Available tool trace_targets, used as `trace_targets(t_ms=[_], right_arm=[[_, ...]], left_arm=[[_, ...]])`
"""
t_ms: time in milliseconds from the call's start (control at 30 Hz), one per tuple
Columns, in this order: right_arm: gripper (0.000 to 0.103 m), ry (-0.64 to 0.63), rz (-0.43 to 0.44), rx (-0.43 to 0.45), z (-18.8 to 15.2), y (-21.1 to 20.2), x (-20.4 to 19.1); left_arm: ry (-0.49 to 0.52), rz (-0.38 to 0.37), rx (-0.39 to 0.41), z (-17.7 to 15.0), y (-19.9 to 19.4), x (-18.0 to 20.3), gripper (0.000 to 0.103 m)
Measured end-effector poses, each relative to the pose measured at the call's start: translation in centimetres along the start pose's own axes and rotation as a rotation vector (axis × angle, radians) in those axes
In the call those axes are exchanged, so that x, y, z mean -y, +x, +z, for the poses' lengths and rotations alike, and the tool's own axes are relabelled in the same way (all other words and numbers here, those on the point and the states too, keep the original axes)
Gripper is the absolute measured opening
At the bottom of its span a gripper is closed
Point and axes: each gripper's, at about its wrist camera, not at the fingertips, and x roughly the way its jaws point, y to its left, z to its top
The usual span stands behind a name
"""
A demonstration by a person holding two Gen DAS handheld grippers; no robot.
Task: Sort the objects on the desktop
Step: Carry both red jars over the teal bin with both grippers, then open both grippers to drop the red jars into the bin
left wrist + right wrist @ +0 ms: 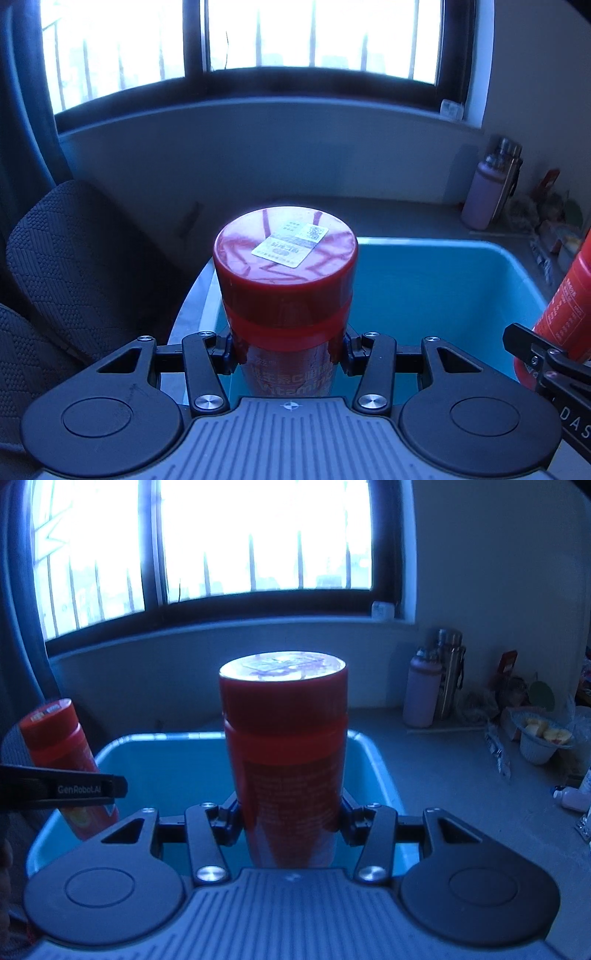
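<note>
Above blue bin [443, 280], each gripper's fingers clamp an upright red bottle [286, 295].

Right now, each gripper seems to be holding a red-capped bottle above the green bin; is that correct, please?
Almost: the bin is blue, not green, as both wrist views show. The rest holds: the left gripper is shut on one red-capped bottle, and the right gripper on the other, both above the bin.

A glossy red plastic cap with a paper sticker [290, 245] tops a smooth printed-film bottle. Matt black plastic gripper arms [290, 825] carry bright metal screws. The smooth blue plastic tub [439, 288] sits beside a coarse woven cloth chair [85, 258].
</note>
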Motion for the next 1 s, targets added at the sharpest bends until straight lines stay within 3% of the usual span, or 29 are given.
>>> trace_targets(t_ms=[600,667,700,733,867,1000], right_arm=[[0.051,-0.030,0.016,-0.116,-0.2,3.5,-0.7],[0.061,-0.043,0.005,-0.101,0.0,3.5,-0.9],[0.076,-0.051,-0.010,-0.097,0.3,3.5,-1.0],[0.080,-0.058,-0.029,-0.091,0.5,3.5,-1.1],[0.080,-0.064,-0.014,-0.066,1.1,3.0,-1.0],[0.080,-0.074,-0.007,-0.058,1.0,2.5,-1.1]], left_arm=[[-0.039,-0.014,-0.136,-0.6,4.5,-0.6,0.050],[-0.037,-0.012,-0.144,-0.7,4.7,-0.5,0.053],[-0.038,-0.007,-0.146,-0.7,4.7,-0.5,0.057],[-0.038,-0.005,-0.144,-0.6,4.7,-0.4,0.068],[-0.031,0.001,-0.102,-0.3,4.0,-0.1,0.085],[-0.020,0.010,-0.087,-0.4,3.5,0.2,0.086]])
